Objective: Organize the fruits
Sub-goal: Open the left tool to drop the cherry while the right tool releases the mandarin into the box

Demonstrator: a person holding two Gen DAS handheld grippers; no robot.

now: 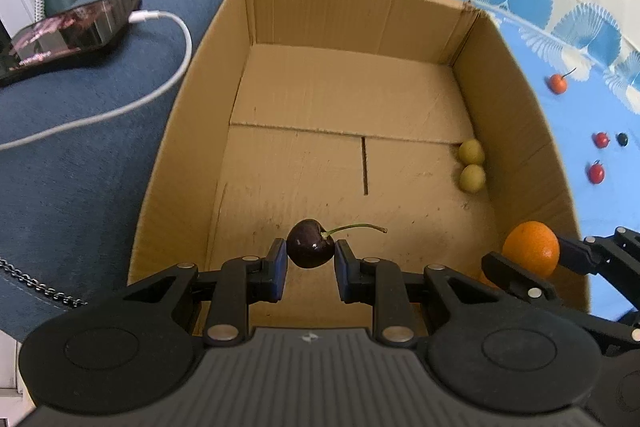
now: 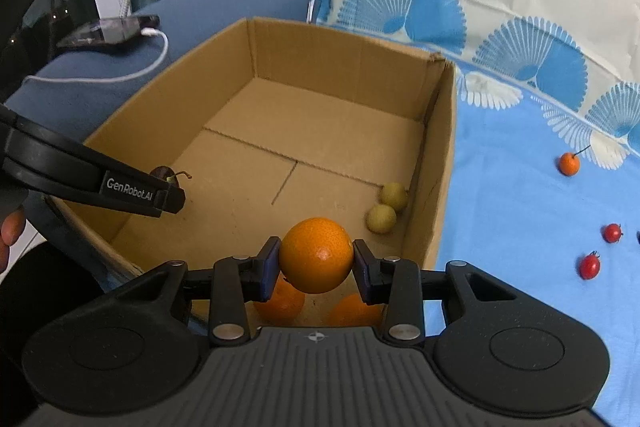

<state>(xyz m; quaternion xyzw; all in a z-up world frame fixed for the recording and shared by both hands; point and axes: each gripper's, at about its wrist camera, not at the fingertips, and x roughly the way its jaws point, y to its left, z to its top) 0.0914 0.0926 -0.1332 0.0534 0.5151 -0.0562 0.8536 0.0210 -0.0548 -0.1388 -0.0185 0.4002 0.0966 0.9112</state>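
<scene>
An open cardboard box (image 1: 516, 131) (image 2: 444, 163) sits on a blue patterned cloth. My left gripper (image 1: 311, 259) is shut on a dark cherry (image 1: 310, 245) with a green stem, held over the box's near end. My right gripper (image 2: 316, 263) is shut on an orange (image 2: 316, 254) (image 1: 532, 247) above the box's near right corner. Two yellow-green fruits (image 1: 472, 165) (image 2: 386, 209) lie against the right wall inside. Two more oranges (image 2: 280, 301) rest on the box floor under the right gripper. In the right wrist view the left gripper (image 2: 168, 197) shows side-on, the cherry (image 2: 162, 171) peeking behind it.
Small red fruits (image 2: 588, 265) (image 1: 596, 171), an orange-red one with a stem (image 2: 569, 163) (image 1: 557, 83) and a dark one (image 1: 621, 139) lie on the cloth (image 2: 520, 227) right of the box. A phone (image 1: 72, 31) on a white cable (image 1: 172, 75) lies on the blue sofa arm to the left.
</scene>
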